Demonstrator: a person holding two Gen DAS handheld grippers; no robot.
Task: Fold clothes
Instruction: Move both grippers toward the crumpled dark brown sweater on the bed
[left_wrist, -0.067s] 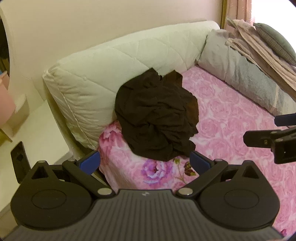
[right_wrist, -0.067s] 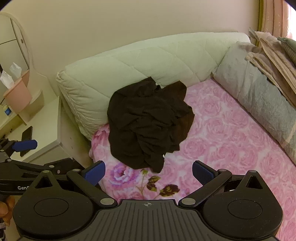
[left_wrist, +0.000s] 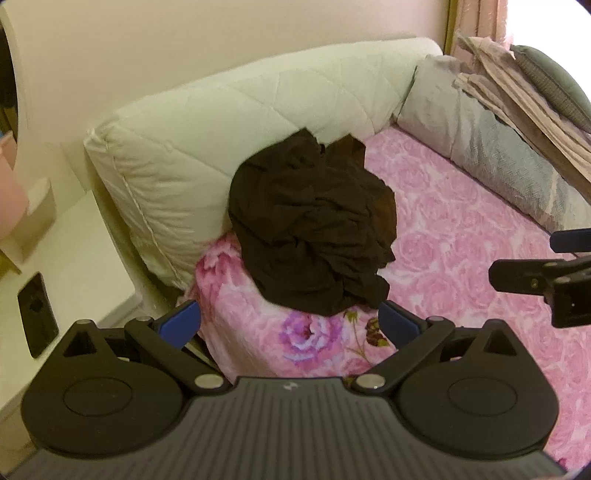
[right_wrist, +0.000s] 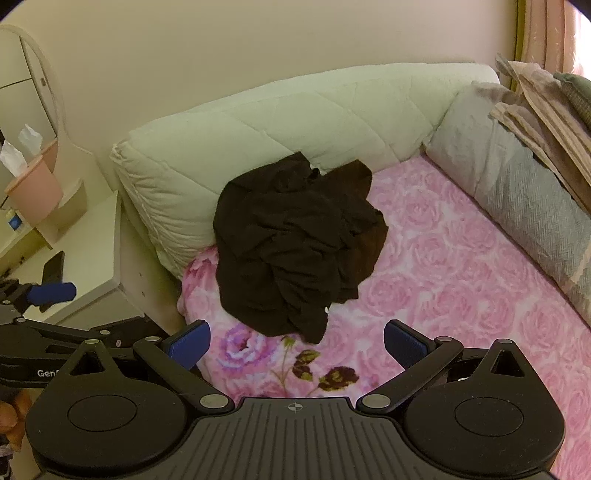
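Clothing to be folded is a single crumpled dark garment (left_wrist: 314, 236) (right_wrist: 295, 243), lying in a heap on the pink floral bedspread (left_wrist: 461, 236) (right_wrist: 443, 266) near the corner of the bed. Nearest the onlooker, the left gripper (left_wrist: 290, 323) is spread wide and holds nothing; the garment's near edge lies just beyond and between its blue fingertips (left_wrist: 184, 319), not touching them. The right gripper (right_wrist: 297, 341) is likewise spread wide and empty, with the heap ahead of it and slightly left of centre. Behind the garment, its far edge rests against a quilted cream cushion (left_wrist: 221, 129) (right_wrist: 295, 122). A grey bolster (left_wrist: 498, 158) (right_wrist: 517, 184) lies along the far right side.
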